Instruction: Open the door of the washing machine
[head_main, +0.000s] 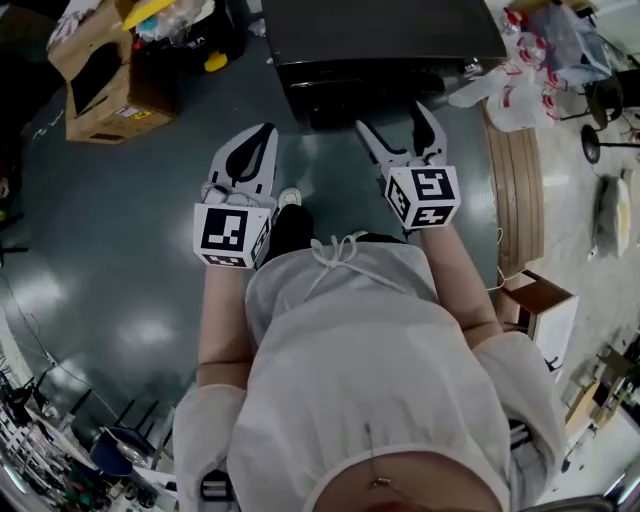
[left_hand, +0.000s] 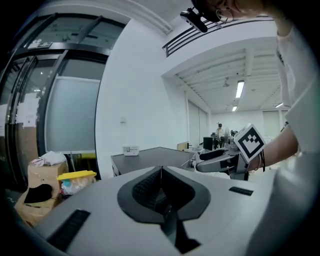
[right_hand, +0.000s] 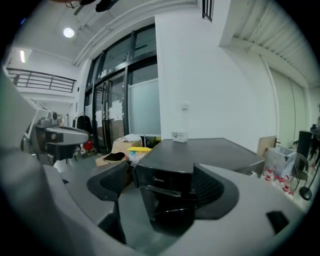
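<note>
1. Grey-blue glossy floor (head_main: 120, 270), with clutter round the edges. A cardboard box (head_main: 100, 85) sits upper left in the head view, and red-and-white plastic bags (head_main: 510, 75) upper right.
2. Black washing machine (head_main: 380, 40) stands on the floor at top centre of the head view, straight ahead of both grippers. In the right gripper view its front fills lower centre, and the door looks closed.
3. Left gripper (head_main: 266, 130): jaws fully together, nothing between them. In its own view the tips meet at frame centre, with the machine's top beyond them.
4. Right gripper (head_main: 396, 118): jaws wide apart, gripping nothing. The machine's front shows through the gap, clear of both jaws.
5. Neither gripper touches the machine. The right one sits nearer its front edge; the left is further back, lower left of it.
6. White shoe (head_main: 289, 198) is on the floor between the two grippers.
</note>
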